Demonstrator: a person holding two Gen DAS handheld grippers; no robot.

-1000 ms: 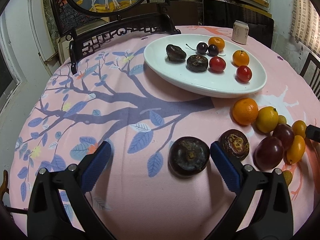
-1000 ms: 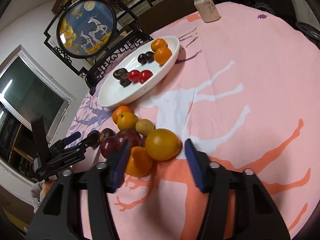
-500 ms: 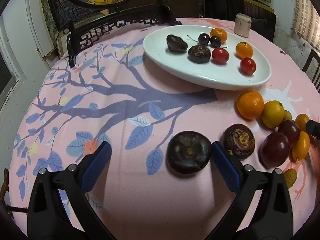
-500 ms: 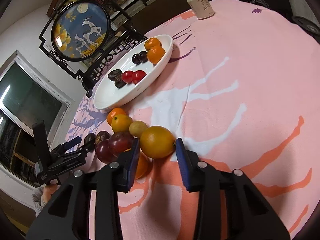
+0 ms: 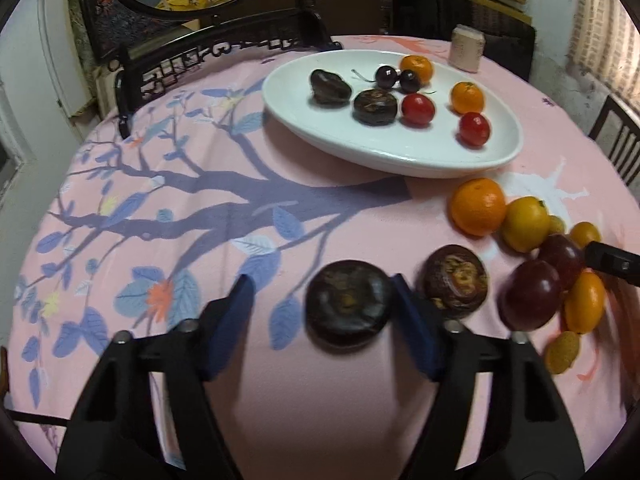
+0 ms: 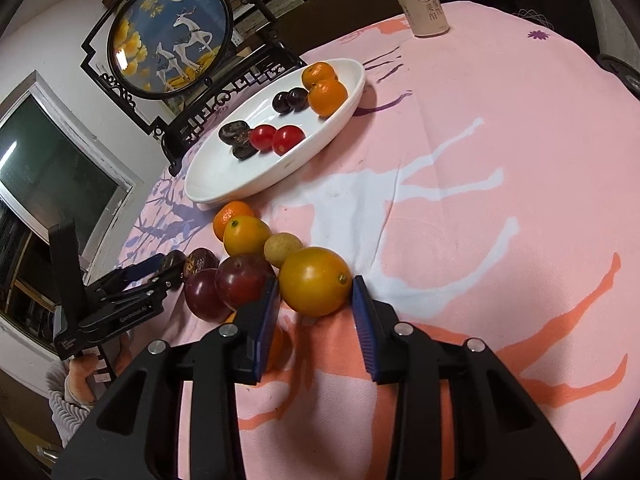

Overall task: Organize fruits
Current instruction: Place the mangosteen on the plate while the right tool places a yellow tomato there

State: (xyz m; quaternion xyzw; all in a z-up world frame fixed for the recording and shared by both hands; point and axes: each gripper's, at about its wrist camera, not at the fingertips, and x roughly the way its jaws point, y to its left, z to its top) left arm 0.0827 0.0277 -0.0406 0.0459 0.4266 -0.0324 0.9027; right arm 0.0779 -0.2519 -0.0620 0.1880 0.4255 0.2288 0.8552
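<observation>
Since a second ago both grippers have narrowed. Left gripper point(image 5: 320, 316) straddles a flat dark fruit point(image 5: 349, 307) on the pink tablecloth point(image 5: 200, 184); its right pad touches, the left stands off. Only the right wrist view shows the right gripper point(image 6: 314, 312) clenched on the yellow-orange citrus point(image 6: 314, 281), stem end pointing right. That view also shows lettering on the can point(image 6: 424, 10), too small to read. Cherries lie on the white plate point(image 5: 400, 156).
</observation>
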